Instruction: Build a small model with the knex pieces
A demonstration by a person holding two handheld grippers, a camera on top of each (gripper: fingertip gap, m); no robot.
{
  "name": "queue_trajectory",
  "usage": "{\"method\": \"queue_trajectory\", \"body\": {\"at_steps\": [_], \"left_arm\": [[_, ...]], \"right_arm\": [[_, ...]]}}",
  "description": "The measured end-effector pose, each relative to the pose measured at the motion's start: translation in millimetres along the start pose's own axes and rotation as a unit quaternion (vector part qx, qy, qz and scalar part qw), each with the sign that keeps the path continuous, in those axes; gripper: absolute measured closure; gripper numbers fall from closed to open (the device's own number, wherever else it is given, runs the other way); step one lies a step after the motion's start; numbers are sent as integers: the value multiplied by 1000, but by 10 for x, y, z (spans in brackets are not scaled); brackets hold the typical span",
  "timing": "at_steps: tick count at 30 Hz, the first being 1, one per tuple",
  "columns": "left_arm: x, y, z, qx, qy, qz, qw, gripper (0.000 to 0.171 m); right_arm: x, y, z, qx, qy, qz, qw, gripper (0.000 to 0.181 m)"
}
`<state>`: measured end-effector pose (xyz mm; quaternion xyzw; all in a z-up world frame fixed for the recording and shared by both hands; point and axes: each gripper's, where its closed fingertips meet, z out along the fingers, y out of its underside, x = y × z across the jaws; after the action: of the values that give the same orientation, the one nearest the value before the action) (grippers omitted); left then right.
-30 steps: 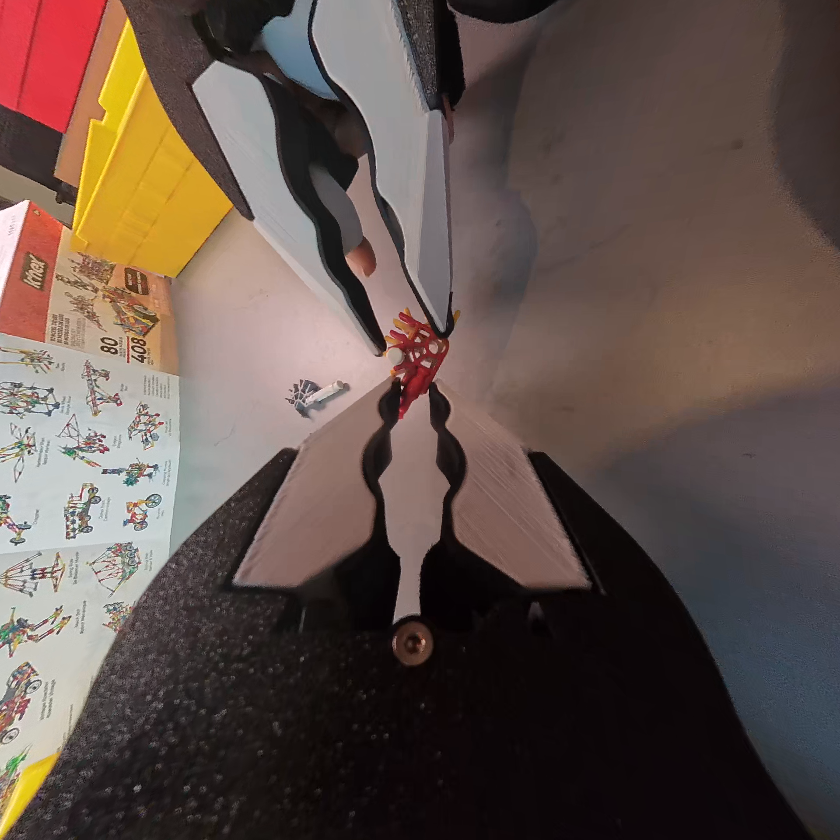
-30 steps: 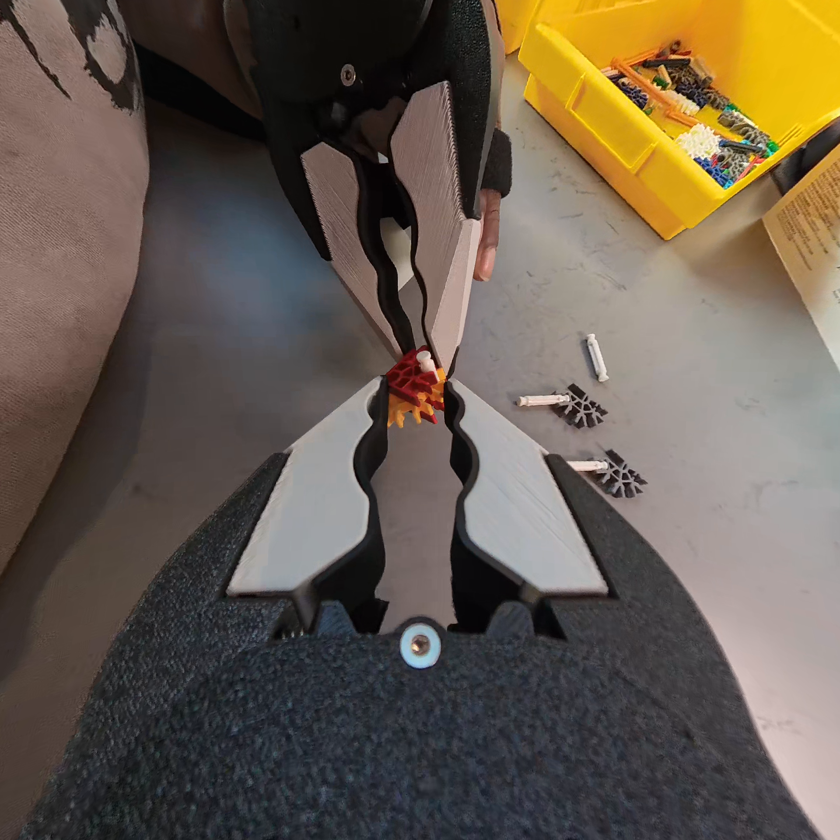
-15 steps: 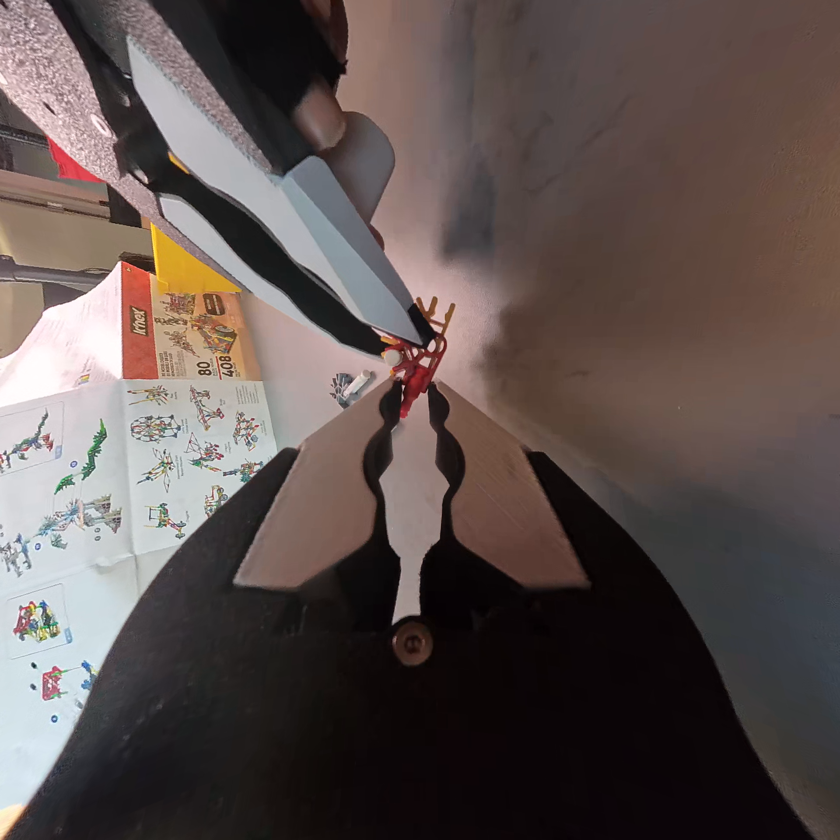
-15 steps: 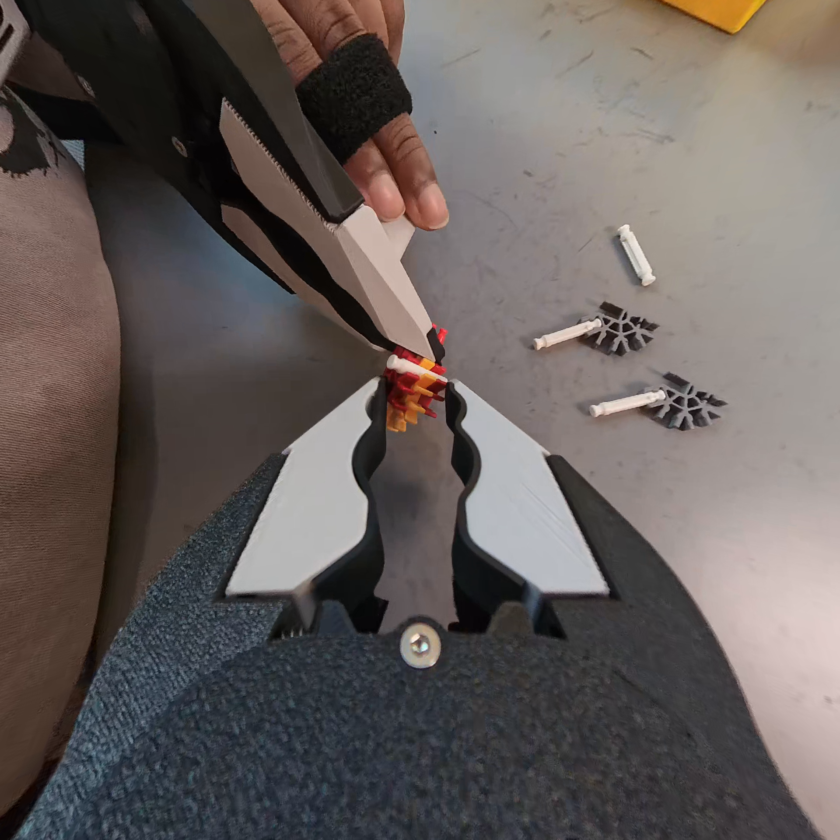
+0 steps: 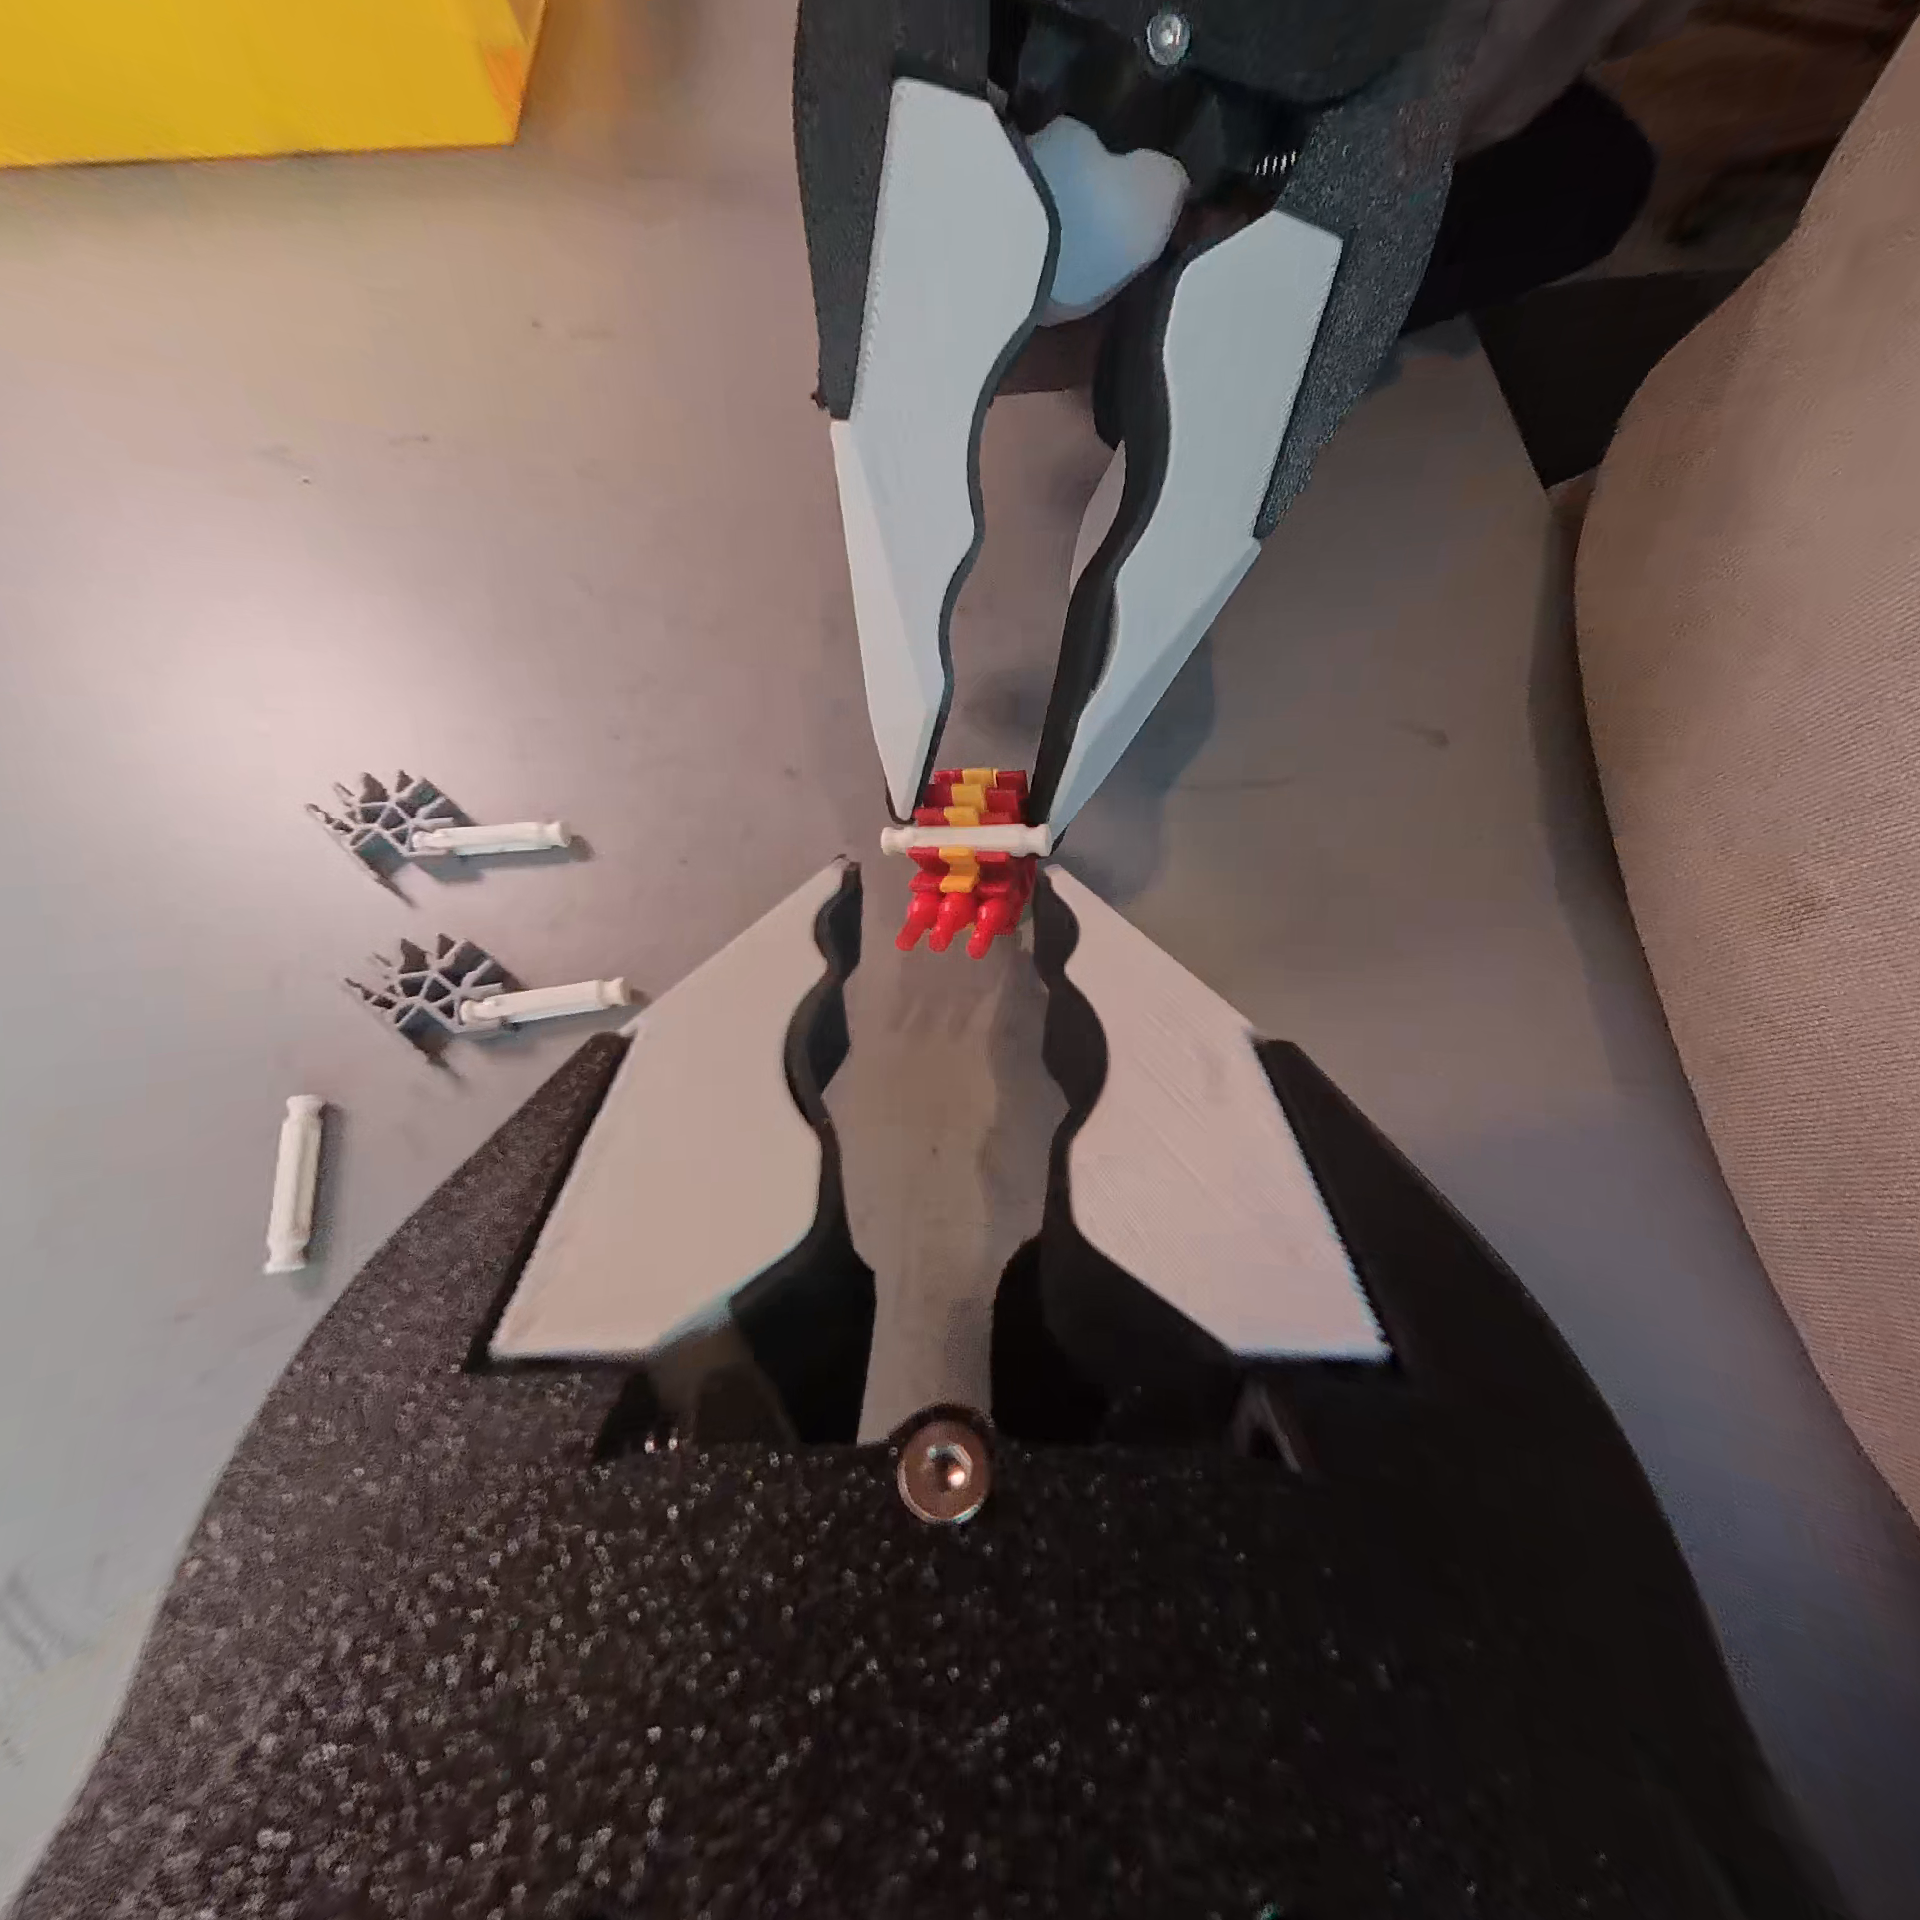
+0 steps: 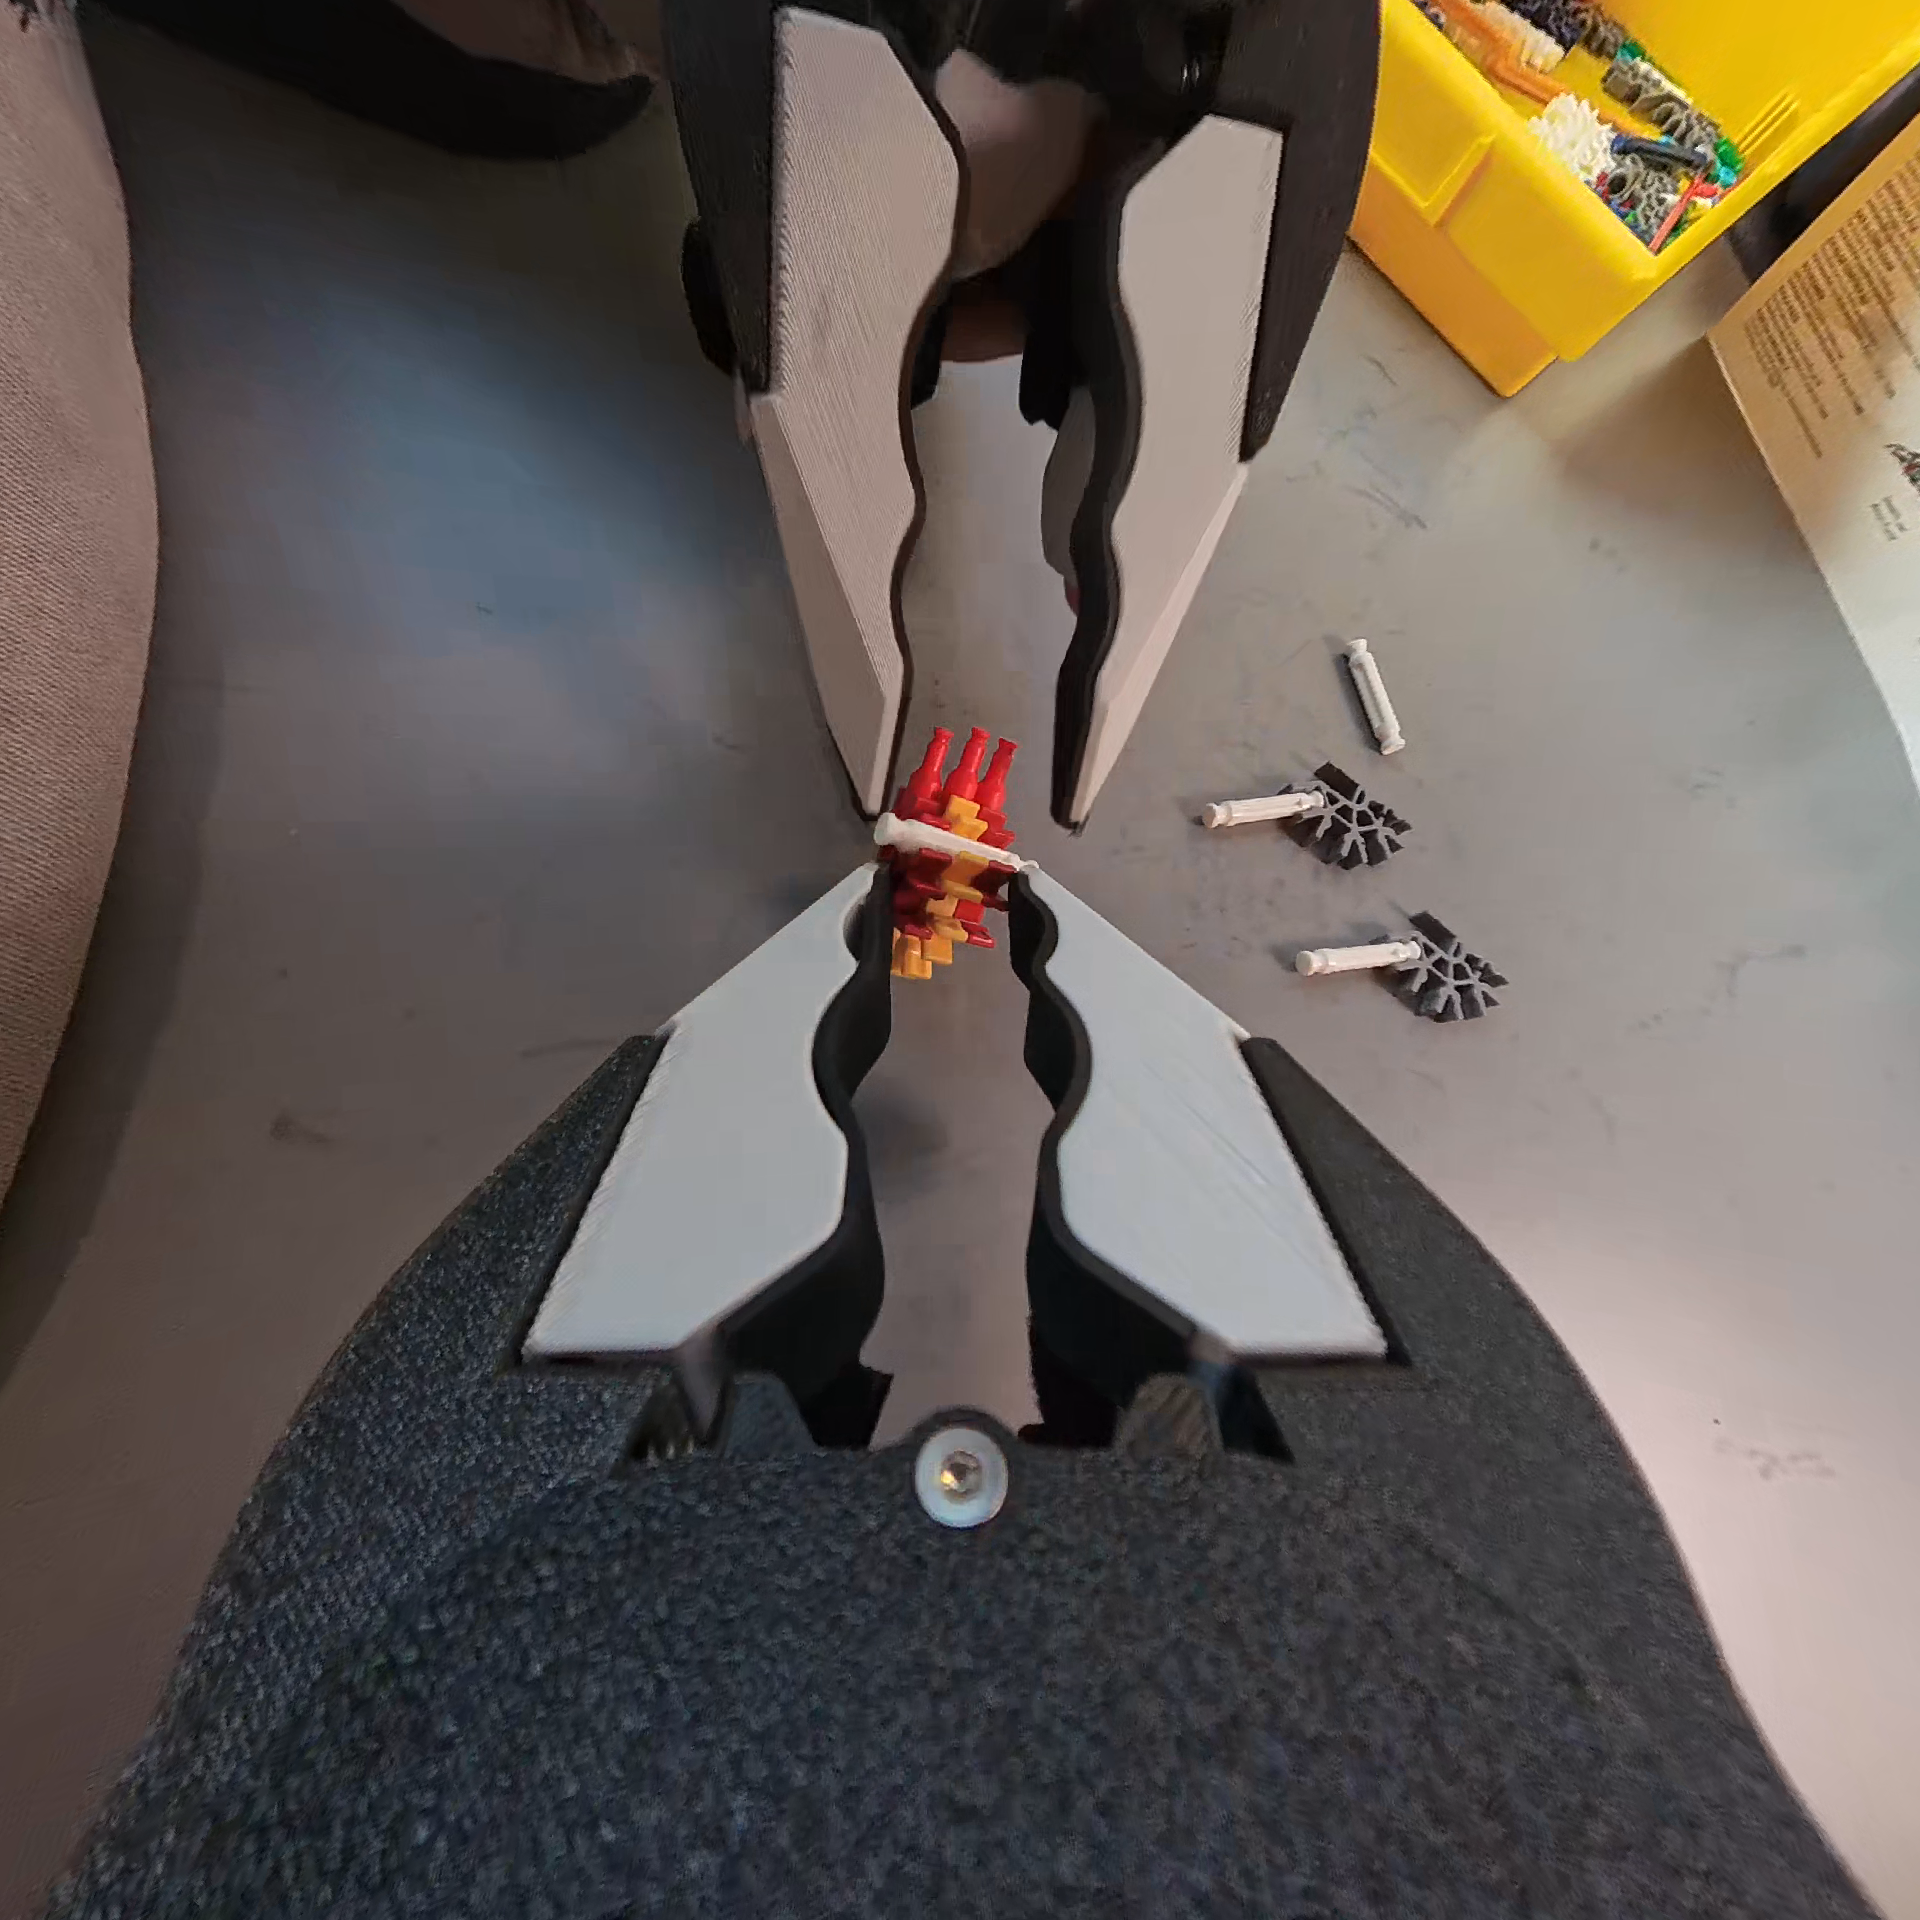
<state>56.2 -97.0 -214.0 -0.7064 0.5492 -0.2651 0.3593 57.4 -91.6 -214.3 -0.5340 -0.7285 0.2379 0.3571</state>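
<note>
Both grippers had swung level; left gripper (image 5: pixel 948 878) had let go, jaws spread. Right gripper (image 6: pixel 948 883) pinched the red-and-yellow cluster (image 6: pixel 951 862) above the surface (image 6: pixel 416 623). Light, brittle, probably; best gripped across its flat sides.

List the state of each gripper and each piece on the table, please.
Right gripper: shut on red-and-yellow stack.
Left gripper: open, straddling red-and-yellow stack.
Grey connectors: two, flat, each with a white rod plugged in.
Loose white rod: flat, unattached.
Yellow bin: open, holding parts.
</note>
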Motion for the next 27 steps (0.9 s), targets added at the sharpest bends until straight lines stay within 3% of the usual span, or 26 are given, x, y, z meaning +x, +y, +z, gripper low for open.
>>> {"method": "queue_trajectory", "body": {"at_steps": [6, 14, 20, 27], "left_arm": [[72, 23, 151, -32, 16, 16, 999, 151], [75, 18, 188, -69, -6, 62, 996, 153], [86, 53, 224, -60, -17, 73, 995, 153], [116, 72, 210, -51, -20, 79, 995, 153]], "right_arm": [[-36, 44, -40, -7, 9, -25, 1000, 162], [-89, 133, -93, -89, -74, 90, 989, 165], [-121, 165, -82, -147, -112, 79, 980, 164], [-140, 153, -55, -175, -80, 25, 981, 165]]}}
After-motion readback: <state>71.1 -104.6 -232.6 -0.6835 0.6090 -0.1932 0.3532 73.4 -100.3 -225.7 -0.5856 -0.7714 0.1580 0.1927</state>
